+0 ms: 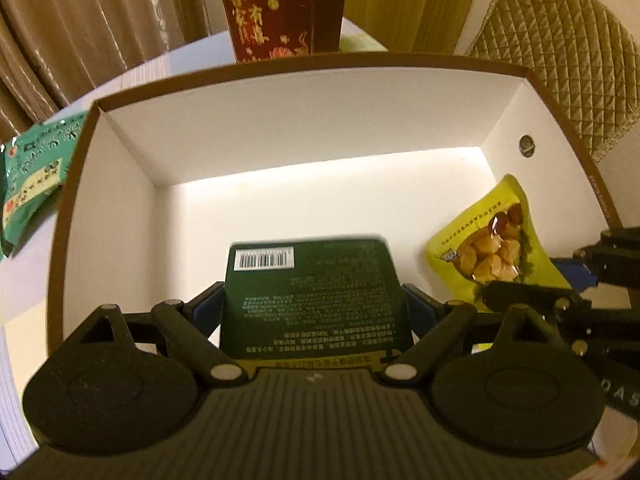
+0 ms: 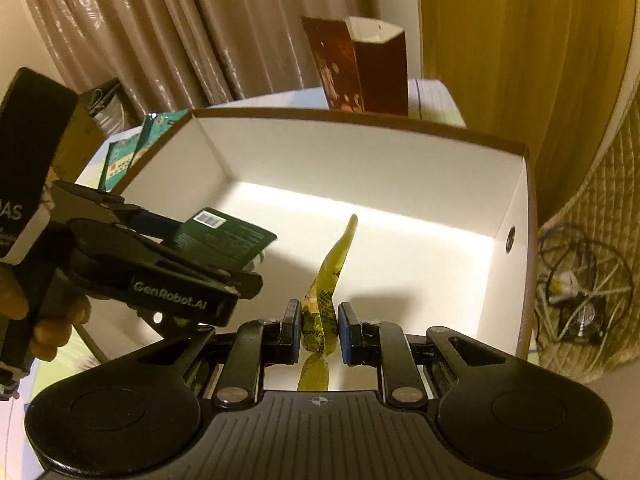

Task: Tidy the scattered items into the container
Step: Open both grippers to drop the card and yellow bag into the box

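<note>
A large white box with a brown rim (image 1: 120,148) (image 2: 400,168) stands in front of both grippers. My left gripper (image 1: 314,304) is shut on a dark green packet (image 1: 312,292) with a barcode and holds it over the box's near side. It also shows in the right wrist view (image 2: 224,240). My right gripper (image 2: 319,330) is shut on a yellow chestnut snack pouch (image 2: 326,300) and holds it edge-on over the box. In the left wrist view the pouch (image 1: 486,244) hangs at the box's right side.
A teal snack packet (image 1: 32,176) (image 2: 132,152) lies on the table left of the box. A tall dark red carton (image 1: 280,12) (image 2: 360,68) stands behind it. Curtains hang behind. A quilted chair (image 1: 560,60) and loose cables (image 2: 576,300) are at the right.
</note>
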Available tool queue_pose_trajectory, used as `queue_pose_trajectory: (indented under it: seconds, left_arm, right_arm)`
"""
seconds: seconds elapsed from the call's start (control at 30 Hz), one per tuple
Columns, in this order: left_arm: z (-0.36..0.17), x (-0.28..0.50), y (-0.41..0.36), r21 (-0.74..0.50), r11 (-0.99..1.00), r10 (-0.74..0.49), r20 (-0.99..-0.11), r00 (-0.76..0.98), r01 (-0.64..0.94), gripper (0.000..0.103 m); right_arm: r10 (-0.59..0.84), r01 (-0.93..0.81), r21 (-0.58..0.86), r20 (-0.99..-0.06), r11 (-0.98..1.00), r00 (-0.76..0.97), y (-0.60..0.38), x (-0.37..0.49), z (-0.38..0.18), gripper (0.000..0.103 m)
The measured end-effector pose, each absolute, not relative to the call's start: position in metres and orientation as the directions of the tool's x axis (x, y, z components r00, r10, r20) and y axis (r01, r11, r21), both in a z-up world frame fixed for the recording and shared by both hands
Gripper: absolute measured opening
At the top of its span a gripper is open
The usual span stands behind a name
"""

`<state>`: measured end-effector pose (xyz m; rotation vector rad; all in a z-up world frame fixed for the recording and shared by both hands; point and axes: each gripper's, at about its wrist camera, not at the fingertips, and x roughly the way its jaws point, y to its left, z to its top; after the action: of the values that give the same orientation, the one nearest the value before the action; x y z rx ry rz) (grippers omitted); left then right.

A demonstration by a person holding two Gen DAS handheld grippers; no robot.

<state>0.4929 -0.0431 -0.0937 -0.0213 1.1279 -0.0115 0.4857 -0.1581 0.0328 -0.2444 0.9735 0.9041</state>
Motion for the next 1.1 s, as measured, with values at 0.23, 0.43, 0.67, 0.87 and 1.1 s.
queue_pose_trajectory:
  seconds: [0.23,0.43,0.67,0.87,1.1]
  left_arm:
    - [-0.096,0.493,-0.039,-0.019,1.0,-0.019,-0.905,0.425,0.004,0.089]
    - [-0.094,0.489,-0.032,-0.003,1.0,-0.001,-0.904,0.428,-0.002,0.089]
    - [-0.088,0.48,-0.023,0.002,1.0,0.005,-0.901,0.433,-0.007,0.089]
    - [-0.084,0.472,-0.021,-0.006,1.0,-0.004,-0.902,0.431,-0.003,0.093]
    - [-0.082,0.461,-0.025,0.017,1.0,0.013,-0.91,0.415,0.008,0.096]
  right_arm:
    - [0.546,-0.74,0.228,-0.809,0.633,0.218,-0.158,0.491,0.027,0.016]
    - [0.553,-0.725,0.267,-0.813,0.635,0.185,-0.153,0.491,0.024,0.016]
    - [0.537,-0.75,0.227,-0.82,0.622,0.198,-0.142,0.481,0.027,0.078]
    - [0.522,-0.784,0.171,-0.824,0.597,0.218,-0.144,0.472,0.033,0.09]
    - [0.49,-0.79,0.132,-0.84,0.598,0.231,-0.148,0.466,0.034,0.099]
